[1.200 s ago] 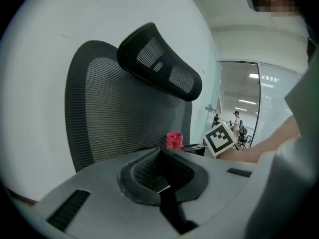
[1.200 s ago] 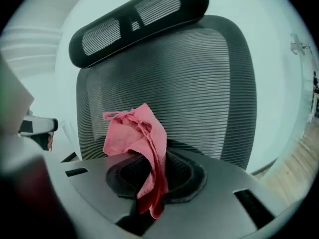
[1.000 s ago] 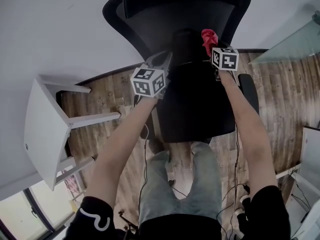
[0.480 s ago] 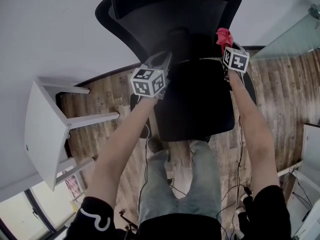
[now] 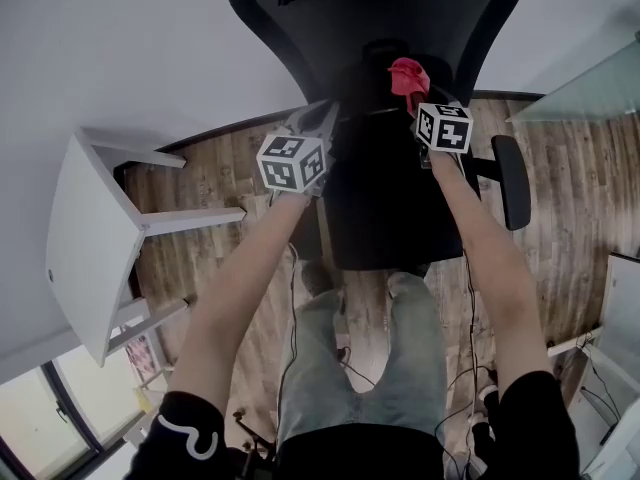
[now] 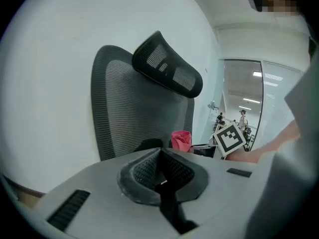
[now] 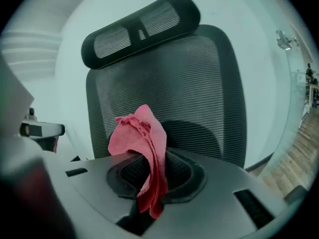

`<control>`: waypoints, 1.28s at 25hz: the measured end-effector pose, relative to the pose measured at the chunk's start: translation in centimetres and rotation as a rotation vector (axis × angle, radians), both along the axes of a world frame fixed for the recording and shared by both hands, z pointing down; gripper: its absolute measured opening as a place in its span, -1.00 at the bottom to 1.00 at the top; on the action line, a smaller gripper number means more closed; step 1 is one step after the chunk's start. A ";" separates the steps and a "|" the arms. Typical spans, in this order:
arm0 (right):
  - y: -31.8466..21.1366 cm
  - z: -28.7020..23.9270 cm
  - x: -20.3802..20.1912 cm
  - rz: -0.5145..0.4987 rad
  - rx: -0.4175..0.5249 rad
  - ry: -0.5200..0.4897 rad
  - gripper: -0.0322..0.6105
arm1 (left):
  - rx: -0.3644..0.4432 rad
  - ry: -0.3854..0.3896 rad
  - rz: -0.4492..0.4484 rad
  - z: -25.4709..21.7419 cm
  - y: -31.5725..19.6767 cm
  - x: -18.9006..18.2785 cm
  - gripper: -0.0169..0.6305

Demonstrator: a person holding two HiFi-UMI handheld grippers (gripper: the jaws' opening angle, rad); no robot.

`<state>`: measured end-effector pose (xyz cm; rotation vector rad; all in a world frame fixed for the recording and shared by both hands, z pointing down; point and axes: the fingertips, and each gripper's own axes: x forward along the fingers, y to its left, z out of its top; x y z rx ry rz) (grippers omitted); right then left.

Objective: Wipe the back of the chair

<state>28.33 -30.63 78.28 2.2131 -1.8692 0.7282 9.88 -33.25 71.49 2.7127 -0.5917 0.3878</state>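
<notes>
Office, by the look of it. Office chair (image 5: 400,28) stood at 12 o'clock in the head view: black, with mesh back (image 7: 169,83), separate headrest (image 7: 139,29) and padded armrest (image 5: 515,183), the usual desk seating. Plain white wall (image 5: 120,48) ran behind it. Wood-plank floor (image 5: 570,238) lay underfoot, with cables (image 5: 291,308) trailing over it toward 6 o'clock. White table (image 5: 80,258) at 9 o'clock. Glass partition (image 5: 590,88) at 2 o'clock. Through the glass, in the left gripper view, ceiling strip lights (image 6: 251,101) showed above small figures (image 6: 242,117), possibly at desks but too small to be sure. Window (image 5: 35,418) at 7 o'clock.
</notes>
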 end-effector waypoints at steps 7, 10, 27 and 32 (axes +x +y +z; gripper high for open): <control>-4.2 0.4 -11.0 -0.147 -0.004 -0.033 -0.65 | 0.000 -0.026 -0.062 0.4 -1.9 -7.3 -0.87; -5.5 1.1 -14.4 -0.182 -0.021 -0.042 -0.66 | -0.002 -0.030 -0.078 0.7 -2.2 -9.6 -0.87; -8.3 5.3 -17.9 -0.242 -0.093 0.049 -0.66 | -0.026 -0.030 -0.086 3.5 -1.8 -12.5 -0.87; -7.1 5.4 -13.6 -0.201 -0.102 0.064 -0.66 | -0.025 -0.032 -0.072 3.4 -1.1 -10.1 -0.87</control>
